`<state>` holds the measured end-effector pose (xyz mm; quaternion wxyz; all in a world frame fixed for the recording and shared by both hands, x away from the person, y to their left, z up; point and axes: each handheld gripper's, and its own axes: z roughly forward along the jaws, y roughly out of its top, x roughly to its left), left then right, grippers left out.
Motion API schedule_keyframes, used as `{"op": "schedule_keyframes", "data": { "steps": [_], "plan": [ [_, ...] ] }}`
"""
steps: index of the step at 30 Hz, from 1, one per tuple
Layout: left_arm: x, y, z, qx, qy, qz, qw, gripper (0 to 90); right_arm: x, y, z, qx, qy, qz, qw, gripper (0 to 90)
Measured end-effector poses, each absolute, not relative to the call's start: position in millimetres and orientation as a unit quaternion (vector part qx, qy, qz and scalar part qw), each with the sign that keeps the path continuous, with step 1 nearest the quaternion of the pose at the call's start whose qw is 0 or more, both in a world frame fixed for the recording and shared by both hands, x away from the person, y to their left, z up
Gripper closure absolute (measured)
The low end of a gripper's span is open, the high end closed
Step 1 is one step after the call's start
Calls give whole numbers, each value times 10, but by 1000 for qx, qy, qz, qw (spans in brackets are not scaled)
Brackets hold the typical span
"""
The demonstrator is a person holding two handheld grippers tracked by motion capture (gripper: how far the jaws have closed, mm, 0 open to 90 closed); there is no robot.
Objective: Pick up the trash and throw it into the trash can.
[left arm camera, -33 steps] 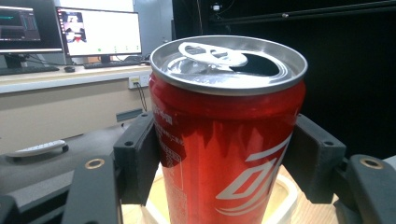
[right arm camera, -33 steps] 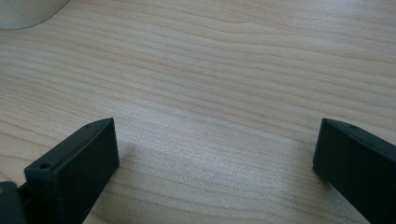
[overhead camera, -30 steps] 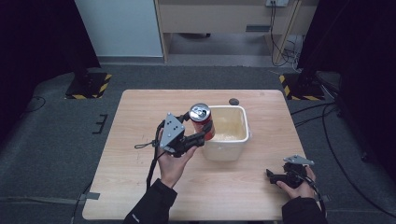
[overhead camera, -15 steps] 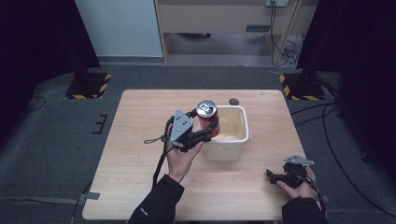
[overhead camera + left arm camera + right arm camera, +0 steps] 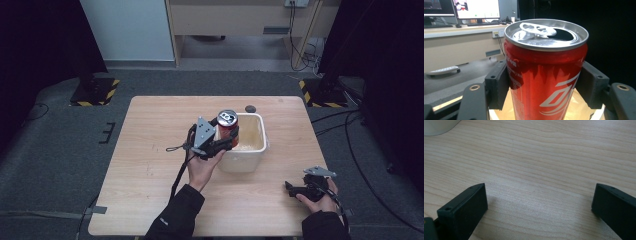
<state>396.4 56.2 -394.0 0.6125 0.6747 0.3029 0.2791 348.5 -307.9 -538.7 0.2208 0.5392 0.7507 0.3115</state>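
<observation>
Since the earlier pictures the left gripper (image 5: 226, 144) has carried the red can (image 5: 227, 126) to the right and a little lower; it is now at the left rim of the white tub (image 5: 252, 161), near the middle of the frame. The jaws are clamped on the can's sides (it is upright, already opened); I judge the release into the tub comes next. The right gripper (image 5: 291, 189) rests with jaws apart at the lower right of the table (image 5: 150, 165); it has not moved.

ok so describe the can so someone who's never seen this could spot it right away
On the wooden table, find the white tub near the middle. At its left rim, the left claw grips a red can upright. It is the one red thing there, its silver top already opened.
</observation>
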Motion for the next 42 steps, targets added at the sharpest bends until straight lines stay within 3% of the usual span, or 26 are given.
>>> {"op": "schedule_keyframes", "data": {
  "steps": [25, 32, 42],
  "plan": [
    [4005, 502, -4490, 717, 321, 241, 571, 322, 3485, -3079, -5387, 539, 751, 312, 221, 4],
    [3960, 540, -4463, 714, 321, 243, 572, 254, 3485, -3075, -5387, 540, 750, 312, 220, 4],
    [3794, 760, -4337, 698, 322, 246, 590, 224, 3485, -3075, -5386, 540, 751, 311, 220, 4]
  ]
}}
